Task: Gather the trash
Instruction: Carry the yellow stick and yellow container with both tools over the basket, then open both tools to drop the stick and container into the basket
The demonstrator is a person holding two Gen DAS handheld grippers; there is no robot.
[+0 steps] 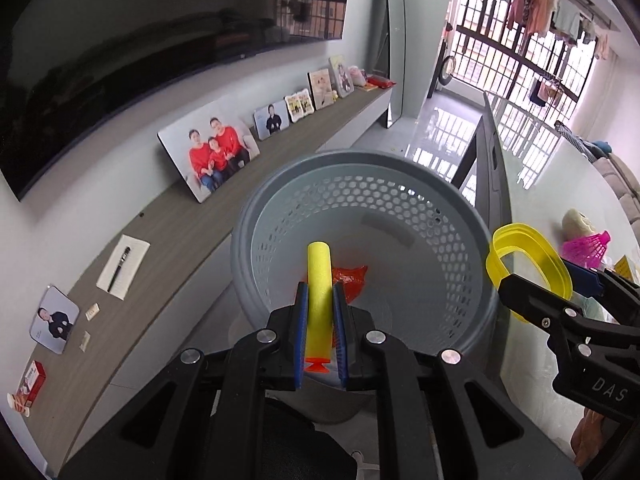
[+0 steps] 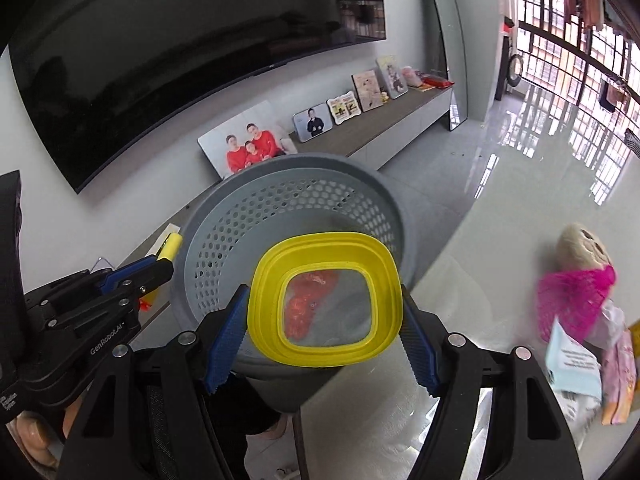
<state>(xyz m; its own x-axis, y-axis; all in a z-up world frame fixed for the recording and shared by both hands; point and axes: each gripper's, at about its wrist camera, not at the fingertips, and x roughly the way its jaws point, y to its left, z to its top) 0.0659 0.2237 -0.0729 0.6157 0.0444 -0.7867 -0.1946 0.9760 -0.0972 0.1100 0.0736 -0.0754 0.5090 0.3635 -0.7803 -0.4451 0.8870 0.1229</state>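
Observation:
A grey perforated trash basket (image 1: 460,248) (image 2: 224,232) stands just ahead of both grippers, with a red wrapper (image 1: 352,276) (image 2: 308,304) lying in its bottom. My left gripper (image 1: 320,312) is shut on a yellow foam dart (image 1: 319,296) with an orange tip, held over the basket's near rim. My right gripper (image 2: 324,320) is shut on a yellow square plastic lid (image 2: 324,304) with a clear centre, held flat above the basket. That lid (image 1: 528,260) and the right gripper (image 1: 560,308) show at the right of the left wrist view; the left gripper (image 2: 160,270) and dart (image 2: 170,246) sit left in the right wrist view.
A long wooden TV console (image 1: 180,240) with photo frames (image 1: 208,152), a pen on paper (image 1: 122,266) and a red box (image 1: 30,388) runs behind the basket. On the glossy white table (image 2: 500,260) lie a pink shuttlecock (image 2: 572,304), a plush toy (image 2: 584,248) and paper packets (image 2: 576,368).

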